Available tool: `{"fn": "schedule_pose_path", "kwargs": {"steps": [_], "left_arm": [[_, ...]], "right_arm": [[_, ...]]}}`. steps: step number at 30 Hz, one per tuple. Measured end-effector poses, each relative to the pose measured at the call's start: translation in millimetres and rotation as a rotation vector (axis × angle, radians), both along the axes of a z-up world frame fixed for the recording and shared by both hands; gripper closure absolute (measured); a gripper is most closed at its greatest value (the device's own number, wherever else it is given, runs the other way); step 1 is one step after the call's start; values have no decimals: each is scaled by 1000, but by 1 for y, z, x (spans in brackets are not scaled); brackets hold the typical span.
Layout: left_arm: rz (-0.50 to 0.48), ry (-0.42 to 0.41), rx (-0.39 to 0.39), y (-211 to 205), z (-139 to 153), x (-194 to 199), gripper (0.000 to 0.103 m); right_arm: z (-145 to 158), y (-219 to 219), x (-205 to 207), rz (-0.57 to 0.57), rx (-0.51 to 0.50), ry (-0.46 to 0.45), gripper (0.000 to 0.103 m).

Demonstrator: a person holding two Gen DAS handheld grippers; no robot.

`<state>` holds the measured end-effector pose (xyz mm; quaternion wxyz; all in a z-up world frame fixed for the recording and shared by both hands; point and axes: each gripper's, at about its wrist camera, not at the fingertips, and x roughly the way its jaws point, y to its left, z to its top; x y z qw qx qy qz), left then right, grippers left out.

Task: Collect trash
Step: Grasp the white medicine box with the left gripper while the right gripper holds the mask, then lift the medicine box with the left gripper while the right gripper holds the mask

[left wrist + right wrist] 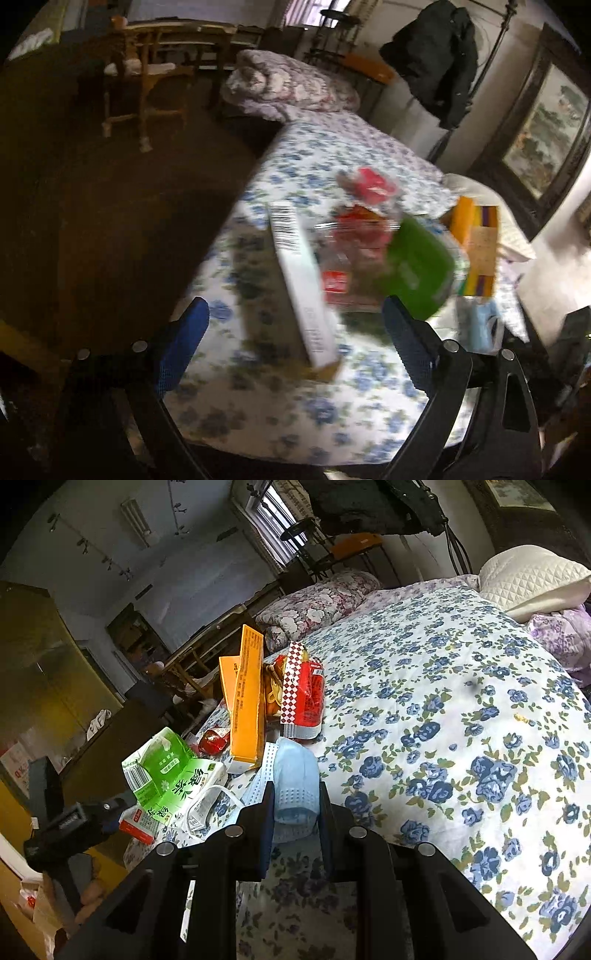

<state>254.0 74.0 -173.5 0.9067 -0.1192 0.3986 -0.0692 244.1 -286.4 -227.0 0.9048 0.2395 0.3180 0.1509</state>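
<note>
Here, right gripper (295, 805): its two jaws are nearly together and they pinch a light blue face mask (295, 775) between them.
Face mask: it sits at the near edge of the trash pile, folded up in the grip, with a white loop (207, 812) trailing to the left.
Left gripper (295, 328): its jaws stand wide apart with blue pads (184, 339), and nothing is pinched in them.
White box (299, 288): a long box with a barcode sits in the gap of the left jaws, blurry; I cannot tell if it touches them.
Trash pile: a green packet (166, 775), a tall orange box (245, 701), a red snack bag (306, 698) and a small red wrapper (214, 740) lie close together.
Bed (443, 720): all the trash rests on its sheet with blue flowers.
Far things: a white pillow (532, 579) and a rolled quilt (314, 605) lie well apart from the pile.
</note>
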Motion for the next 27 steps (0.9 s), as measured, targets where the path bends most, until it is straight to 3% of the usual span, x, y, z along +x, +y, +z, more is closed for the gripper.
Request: {"fn": "schedule_pose_path", "kwargs": {"steps": [2,3,4,9,17,22,27], "left_arm": [[-7,0,40,-4,-2,1,42],[-23,5,59,-7,-4,2,63],[-37,9,75,-11,-6,3,76],[-62,-49,113,-22,5,-10,79],[-130,-166,58,-28,56,-50,79],[-234,-218,34,-55,82,-81,79],[-371,-204,-10,-98,90,-104,79]], "right_arm": [[0,2,0,3,-1,-1,82],[1,1,0,5,1,-3,83],[2,1,0,8,-2,-6,85],[18,8,-13,0,-18,-65,87],[48,3,-44,-5,-12,-103,87],[75,-14,-74,7,-27,-121,87],[92,-47,-122,-31,-53,-131,87]]}}
